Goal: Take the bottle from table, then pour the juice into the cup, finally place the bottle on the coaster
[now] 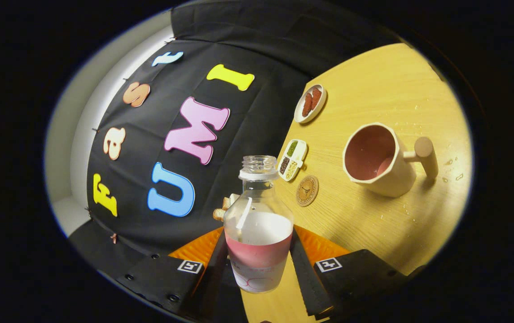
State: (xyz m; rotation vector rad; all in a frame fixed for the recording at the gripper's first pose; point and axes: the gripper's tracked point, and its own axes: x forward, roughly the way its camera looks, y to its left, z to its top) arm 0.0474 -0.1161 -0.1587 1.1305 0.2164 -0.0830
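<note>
The hand-held gripper [259, 255] clamps one uncapped bottle [259, 224]; beyond it on the table [373, 224]: one coaster [307, 190], one mug [380, 159], two snack dishes [292, 159].

bottle [259, 224] uncapped, pink juice | cup [375, 159] seemingly near-empty | coaster [307, 190] bare

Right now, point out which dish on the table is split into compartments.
The small oblong dish beside the coaster, just beyond the held bottle. It has separate sections; the round dish farther back has none.
</note>
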